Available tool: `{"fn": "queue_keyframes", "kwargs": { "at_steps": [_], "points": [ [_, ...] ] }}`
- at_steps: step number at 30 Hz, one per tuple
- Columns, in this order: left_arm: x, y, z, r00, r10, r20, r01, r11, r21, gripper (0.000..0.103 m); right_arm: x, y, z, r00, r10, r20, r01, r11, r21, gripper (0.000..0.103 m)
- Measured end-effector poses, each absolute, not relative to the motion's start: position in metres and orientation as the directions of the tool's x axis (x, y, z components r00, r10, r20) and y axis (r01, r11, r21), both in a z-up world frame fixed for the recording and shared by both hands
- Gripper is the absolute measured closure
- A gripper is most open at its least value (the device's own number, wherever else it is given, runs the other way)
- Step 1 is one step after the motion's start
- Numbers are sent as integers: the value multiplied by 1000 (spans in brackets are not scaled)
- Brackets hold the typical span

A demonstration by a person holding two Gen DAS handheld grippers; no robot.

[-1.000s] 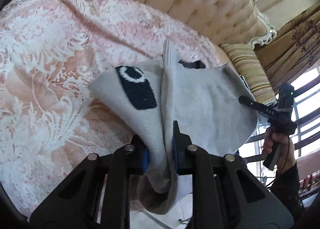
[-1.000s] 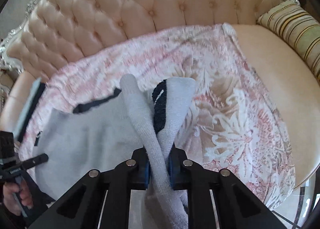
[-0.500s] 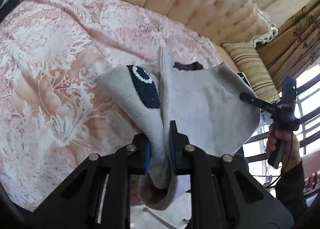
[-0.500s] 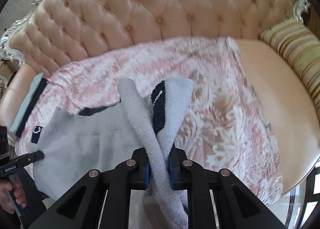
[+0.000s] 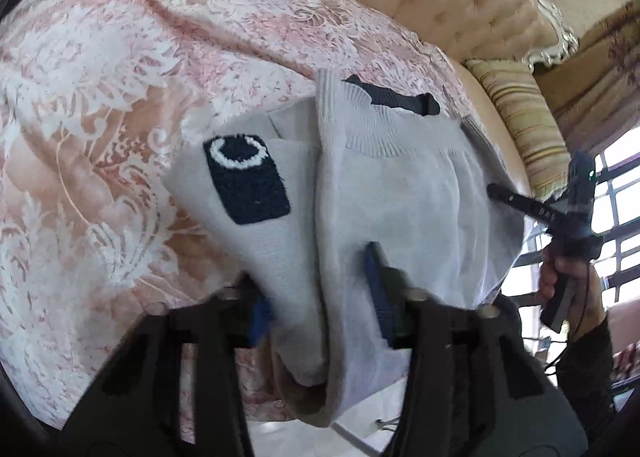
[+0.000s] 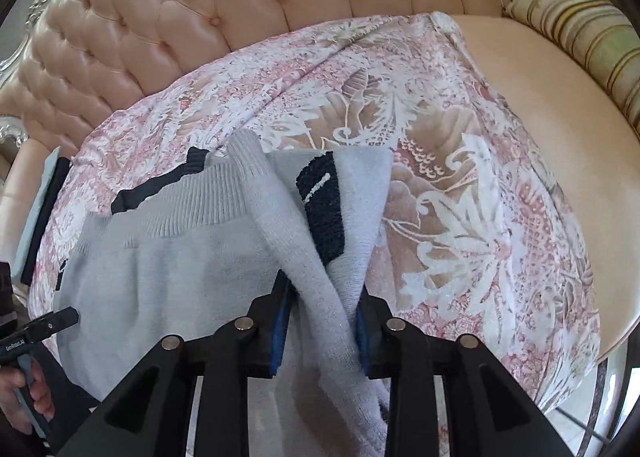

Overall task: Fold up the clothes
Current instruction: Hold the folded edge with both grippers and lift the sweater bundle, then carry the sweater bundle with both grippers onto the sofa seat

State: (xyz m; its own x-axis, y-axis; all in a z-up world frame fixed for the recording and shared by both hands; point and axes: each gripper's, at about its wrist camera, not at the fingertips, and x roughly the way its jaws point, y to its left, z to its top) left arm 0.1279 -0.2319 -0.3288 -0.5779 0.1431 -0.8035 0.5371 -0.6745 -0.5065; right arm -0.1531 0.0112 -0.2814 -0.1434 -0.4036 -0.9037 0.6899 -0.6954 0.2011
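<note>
Pink and white floral throw spread wide over a sofa, draped from the tufted cream leather backrest down past the front edge. To the right of the throw in the right wrist view, bare cream seat, and at its far end a cushion striped in gold and green. Along the top of the backrest, carved silver trim; beyond it, patterned brown curtain and a bright barred window. Draped on the throw near its front edge, a light grey knitted sweater with a black collar band and a navy patch bearing a white ring, its lower part lifted off the sofa towards both cameras. Left gripper with jaws spread, a bunched fold of the grey knit loose between the blue pads. Right gripper with jaws just now opening, a twisted roll of the same knit lying between them, no longer squeezed tight. At the right edge of the left wrist view, a hand in a dark sleeve around the other tool's handle.
</note>
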Motion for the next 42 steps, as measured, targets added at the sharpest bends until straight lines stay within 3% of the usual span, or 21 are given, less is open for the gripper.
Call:
{"fn": "queue_keyframes", "kwargs": {
  "at_steps": [2, 21, 29, 35, 42],
  "points": [
    [130, -229, -319, -587, 124, -800, 527, -691, -494, 86, -149, 12, -275, -167, -410, -897, 698, -692, 186, 89],
    [141, -244, -223, -765, 74, -639, 441, -664, -604, 88, -126, -23, -156, -348, -478, -807, 767, -640, 48, 89],
    [168, -264, -230, -775, 38, -630, 481, -610, -630, 88, -112, -66, -151, -333, -469, -818, 801, -598, 17, 89],
    [222, -302, -231, -782, -52, -621, 546, -538, -642, 88, -78, -167, -152, -276, -463, -842, 871, -491, -15, 89],
    [317, -377, -201, -757, -278, -591, 648, -429, -629, 89, -3, -345, -112, -202, -520, -830, 961, -267, -67, 89]
  ]
}}
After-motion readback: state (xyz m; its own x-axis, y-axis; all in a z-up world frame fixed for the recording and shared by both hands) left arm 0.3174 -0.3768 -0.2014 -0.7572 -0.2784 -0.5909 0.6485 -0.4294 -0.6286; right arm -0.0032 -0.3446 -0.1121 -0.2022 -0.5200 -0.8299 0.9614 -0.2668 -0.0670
